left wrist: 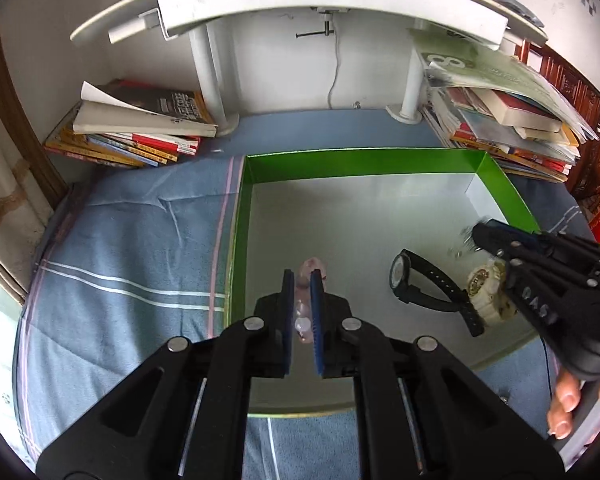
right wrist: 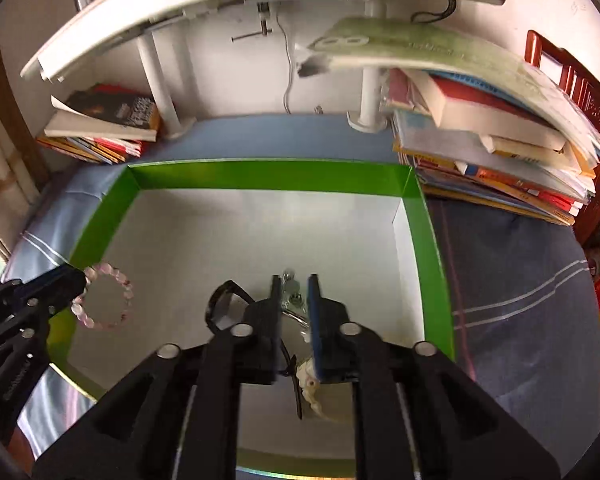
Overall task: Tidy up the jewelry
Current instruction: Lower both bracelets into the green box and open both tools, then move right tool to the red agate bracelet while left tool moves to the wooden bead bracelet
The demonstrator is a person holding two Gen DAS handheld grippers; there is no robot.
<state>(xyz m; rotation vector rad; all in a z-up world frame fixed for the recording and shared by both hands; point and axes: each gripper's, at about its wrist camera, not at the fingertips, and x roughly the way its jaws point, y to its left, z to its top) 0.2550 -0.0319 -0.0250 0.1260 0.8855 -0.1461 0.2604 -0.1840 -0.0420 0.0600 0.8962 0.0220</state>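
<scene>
A green-walled box (left wrist: 364,162) with a pale floor lies on a blue cloth; it also shows in the right wrist view (right wrist: 268,174). My left gripper (left wrist: 303,280) is shut on a pink bead bracelet (left wrist: 312,268) over the box's left side; the bracelet shows as a ring in the right wrist view (right wrist: 118,280). My right gripper (right wrist: 294,282) is shut on a small silver piece (right wrist: 291,288) above the box floor. A black watch (left wrist: 404,276) and a cream watch (left wrist: 486,284) lie in the box below the right gripper (left wrist: 480,234).
Book stacks stand at the back left (left wrist: 140,128) and back right (left wrist: 512,120). A white shelf on posts (left wrist: 300,4) overhangs the back. A blue striped cloth (left wrist: 120,248) covers the surface around the box.
</scene>
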